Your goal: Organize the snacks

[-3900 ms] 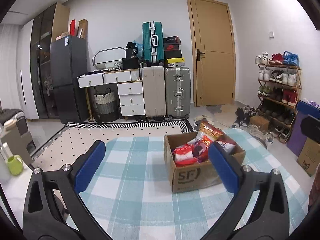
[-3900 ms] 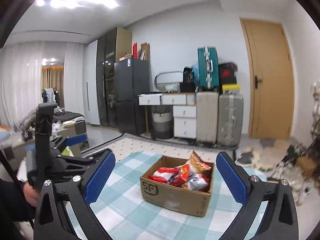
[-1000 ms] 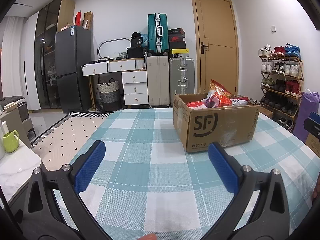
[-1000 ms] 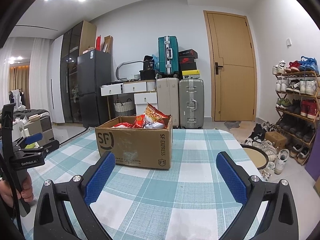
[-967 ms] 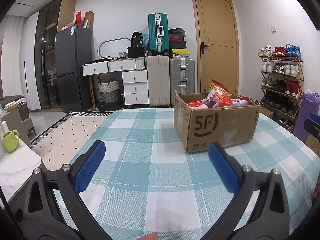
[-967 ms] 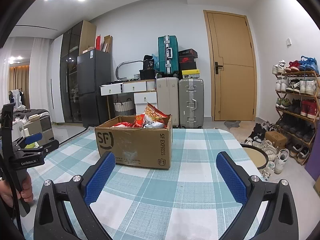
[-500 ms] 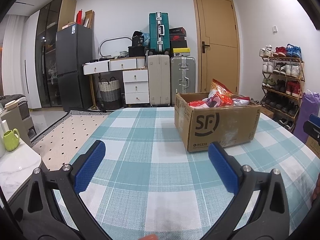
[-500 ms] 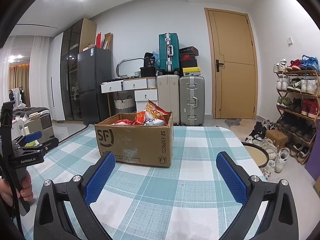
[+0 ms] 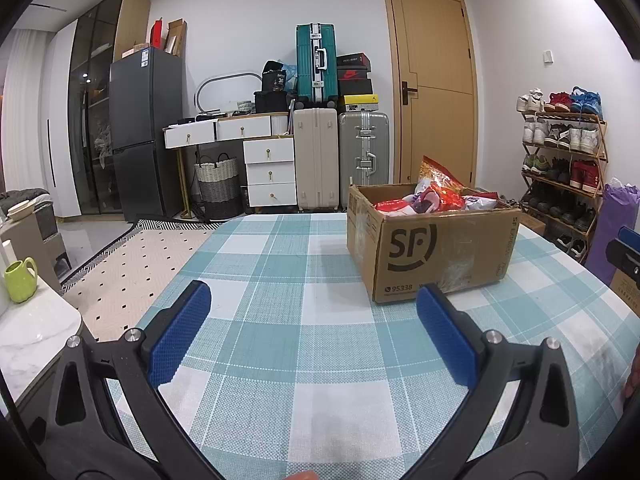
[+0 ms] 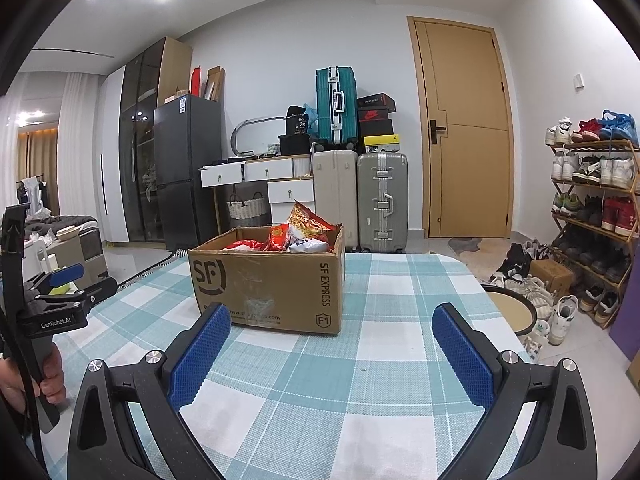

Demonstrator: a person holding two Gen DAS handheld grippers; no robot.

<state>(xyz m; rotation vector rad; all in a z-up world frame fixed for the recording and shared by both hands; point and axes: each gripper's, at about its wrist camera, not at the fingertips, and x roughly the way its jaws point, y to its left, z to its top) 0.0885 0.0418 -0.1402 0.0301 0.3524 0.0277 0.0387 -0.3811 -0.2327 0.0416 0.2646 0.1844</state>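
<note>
Sitting beyond both grippers' spread fingers [image 9: 446, 336], snack-filled box [image 9: 432, 254].

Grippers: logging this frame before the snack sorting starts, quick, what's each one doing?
Left gripper: open, holding nothing.
Right gripper: open, holding nothing.

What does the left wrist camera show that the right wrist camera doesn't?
Only the left wrist view shows the green mug on a marble counter and the patterned rug. Only the right wrist view shows the left gripper in the person's hand, and a round stool beside the table. Both show the cardboard box of snack bags on the checked tablecloth, with each camera's own jaws wide open and holding nothing.
</note>
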